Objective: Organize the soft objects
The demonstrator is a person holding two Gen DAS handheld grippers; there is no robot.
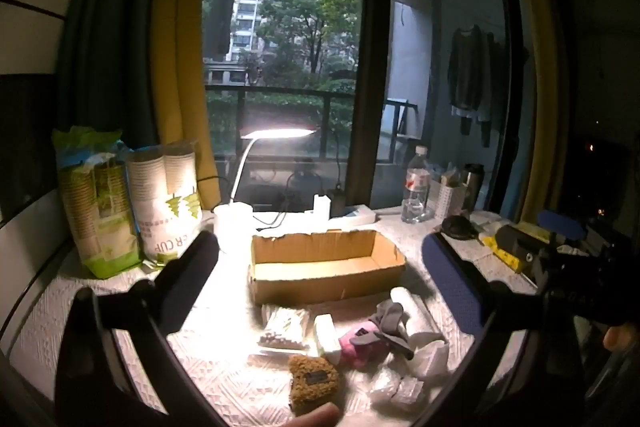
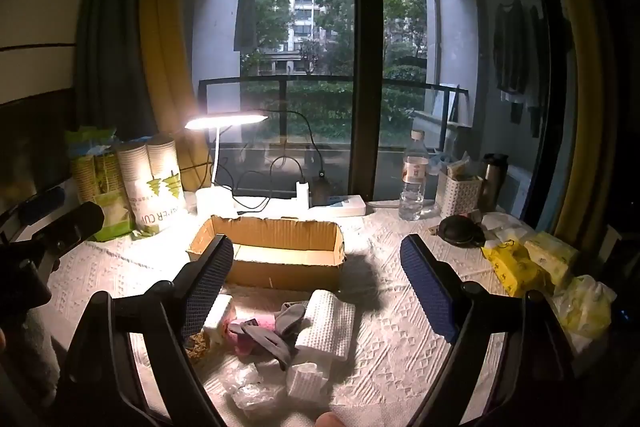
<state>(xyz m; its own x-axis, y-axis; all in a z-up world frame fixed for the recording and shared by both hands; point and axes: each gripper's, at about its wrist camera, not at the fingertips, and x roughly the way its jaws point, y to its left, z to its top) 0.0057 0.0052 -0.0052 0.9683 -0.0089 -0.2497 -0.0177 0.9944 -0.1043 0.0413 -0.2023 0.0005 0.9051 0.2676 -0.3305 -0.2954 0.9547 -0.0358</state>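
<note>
An open cardboard box sits mid-table. In front of it lies a pile of soft things: a brown fuzzy pouch, a pink item, a grey sock, a bag of cotton swabs, a white paper-towel roll and clear plastic bags. My left gripper is open and empty above the pile. My right gripper is open and empty above the pile, and also shows at the left wrist view's right edge.
A lit desk lamp, paper-cup packs, a power strip, a water bottle, a white basket, a thermos, a black pouch and yellow packets line the back and right.
</note>
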